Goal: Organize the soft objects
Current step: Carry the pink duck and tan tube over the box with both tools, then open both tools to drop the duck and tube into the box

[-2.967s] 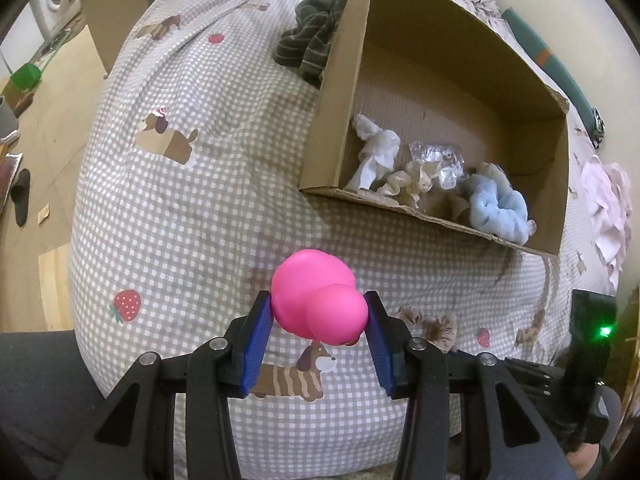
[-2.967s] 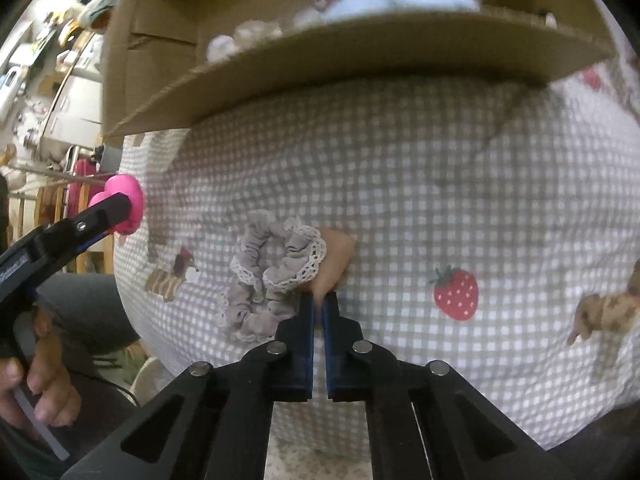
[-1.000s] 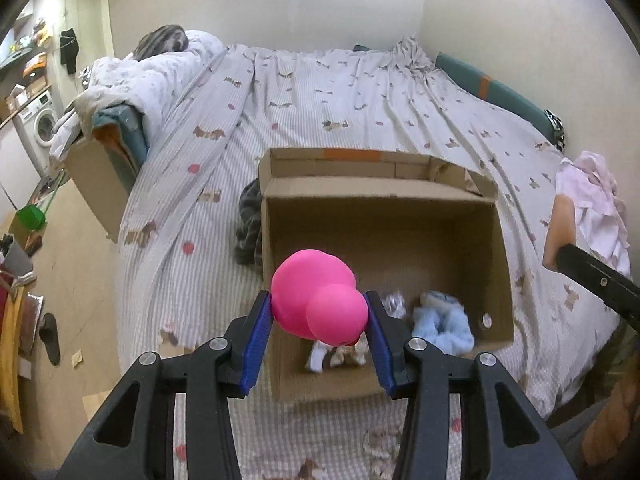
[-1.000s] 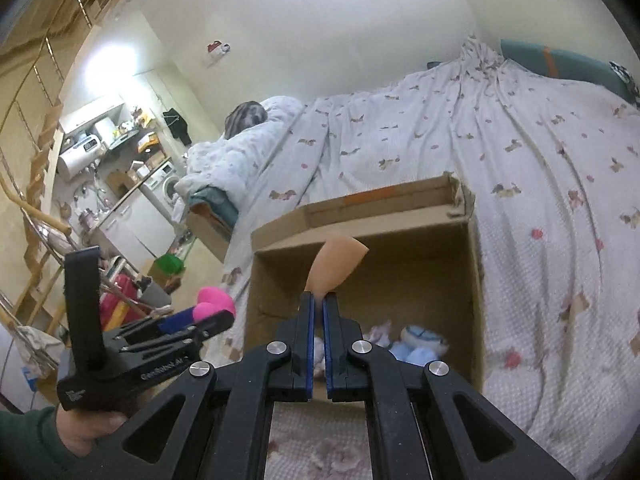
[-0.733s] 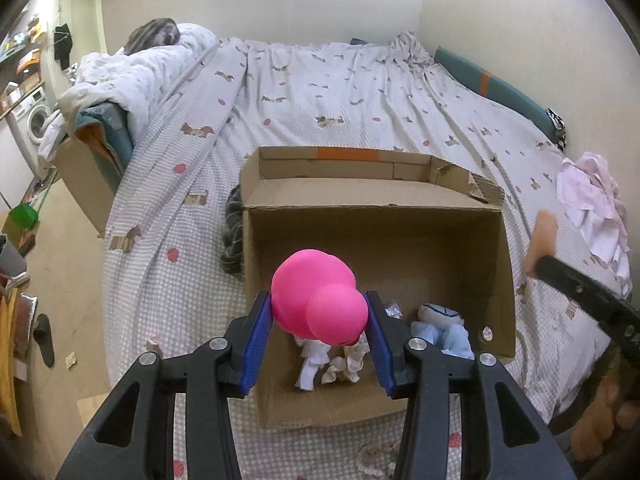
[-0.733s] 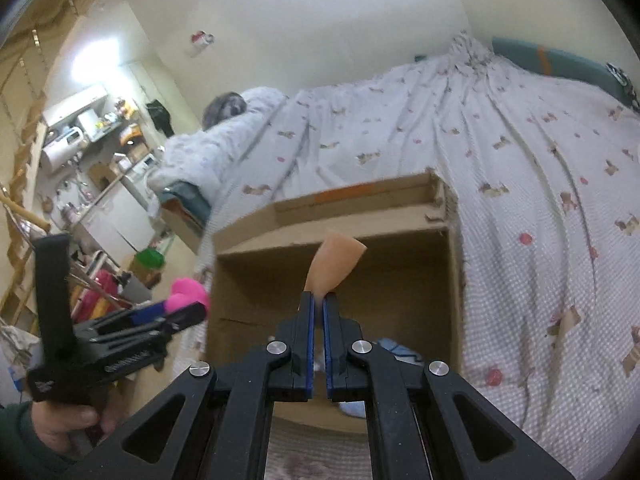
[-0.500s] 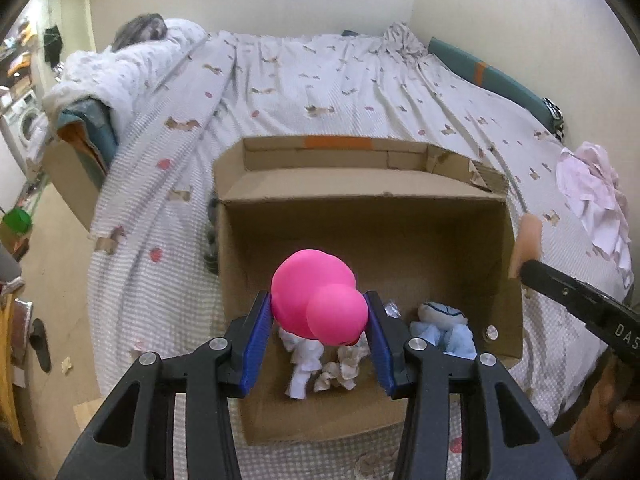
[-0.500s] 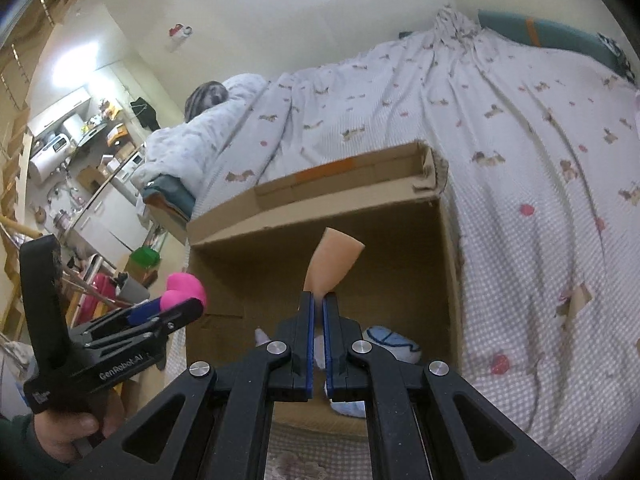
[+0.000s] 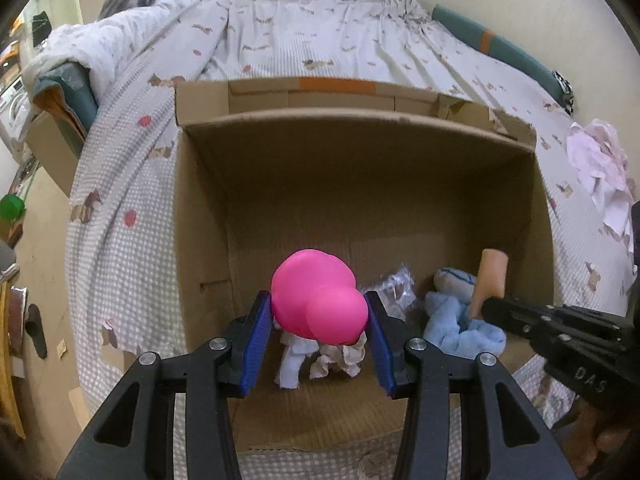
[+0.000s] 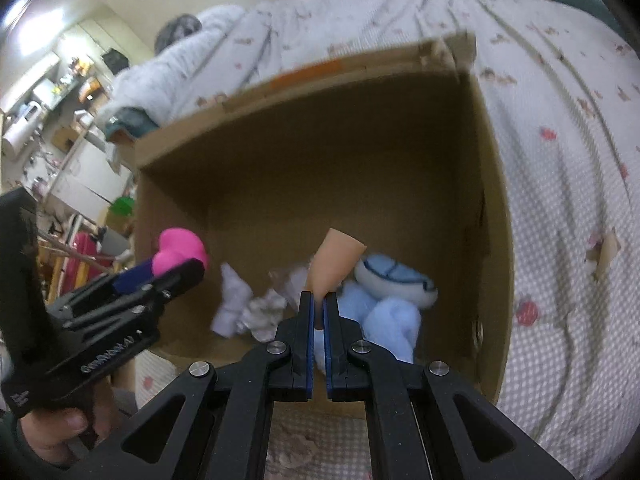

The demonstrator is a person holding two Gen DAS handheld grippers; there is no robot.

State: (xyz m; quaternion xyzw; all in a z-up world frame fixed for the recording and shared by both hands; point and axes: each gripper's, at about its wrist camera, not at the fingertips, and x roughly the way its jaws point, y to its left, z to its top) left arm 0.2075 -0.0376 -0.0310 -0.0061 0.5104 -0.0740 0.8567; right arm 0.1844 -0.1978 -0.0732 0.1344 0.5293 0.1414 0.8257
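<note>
Reading "DAS" on right gripper [image 9: 486,306], cardboard box [image 9: 200,208]

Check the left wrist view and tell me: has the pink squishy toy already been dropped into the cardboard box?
No, the pink squishy toy is clamped in the left gripper above the cardboard box.

Left gripper [image 9: 319,322]: black plastic arms with triangle holes, shiny round silver screws, bright blue pads on fingers [image 9: 256,344]. In right wrist view, white letters ran along its black side, too blurred to read.

Right gripper [image 10: 319,312]: same black arms, same silver screws, thin blue pads on fingers [image 10: 309,336]. In left wrist view, white letters "DAS" showed on its black body.

Hand [image 10: 60,436] wrapped left gripper's black handle; dark green sleeve edge showed at wrist.
</note>
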